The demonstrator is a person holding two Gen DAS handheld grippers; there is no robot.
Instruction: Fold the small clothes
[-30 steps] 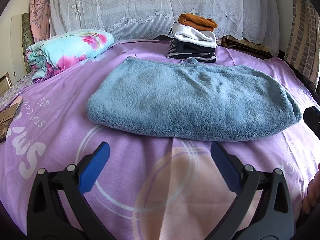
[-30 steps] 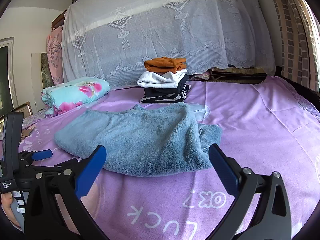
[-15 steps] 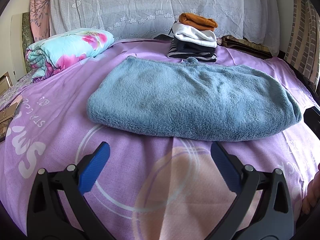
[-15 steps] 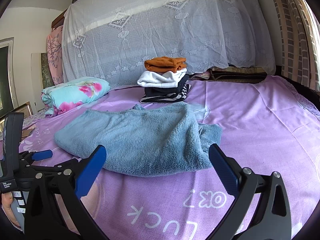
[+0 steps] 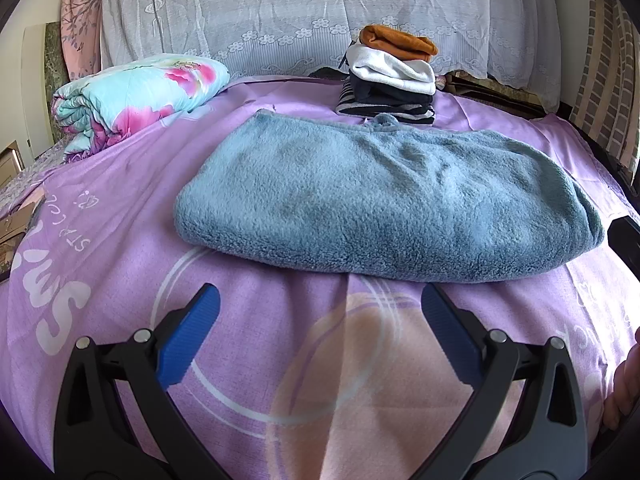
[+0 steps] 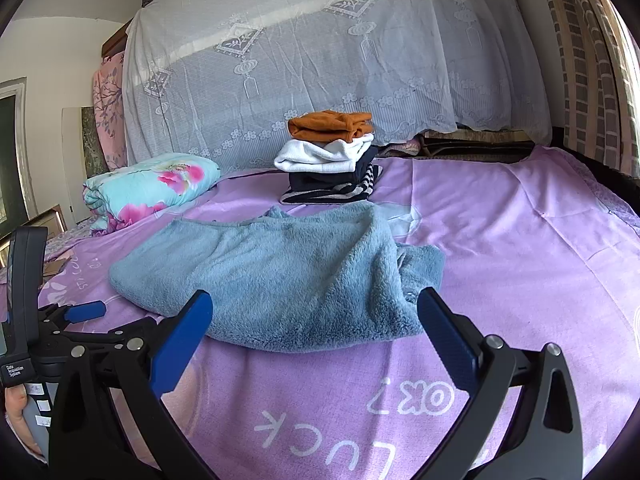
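On the purple bedsheet (image 5: 100,216), in the left wrist view, nothing had shifted since a second before: the blue fleece garment (image 5: 384,200) lay in the same spot, folded into a long, plump, rounded-edged pad with a deep fuzzy pile. The left gripper (image 5: 320,300) hung just short of its near edge, its black arms and blue pads spread wide with nothing between them. Behind the garment, touching or nearly touching its far edge, stood a stack of folded clothes (image 5: 390,76): a rust-orange piece on top, a white knit below, then dark and striped layers. A rolled floral quilt (image 5: 136,96) of smooth printed cotton sat well to the left. A lace curtain (image 5: 320,12) hung behind. At the right edge a dark object and a bit of skin were cut off, too partial to identify.

In the right wrist view the scene likewise matched the earlier frame. The right gripper (image 6: 316,302) was also wide apart and empty, hovering above the sheet near the garment's (image 6: 280,276) right end, where a looser flap lay rumpled beside the main fold. The stack (image 6: 330,160) stood beyond it. At the left, the left gripper's (image 6: 60,320) black body and one blue pad showed, partly cut by the frame edge. White lettering on the sheet (image 6: 520,240) was upside down and only partly legible.
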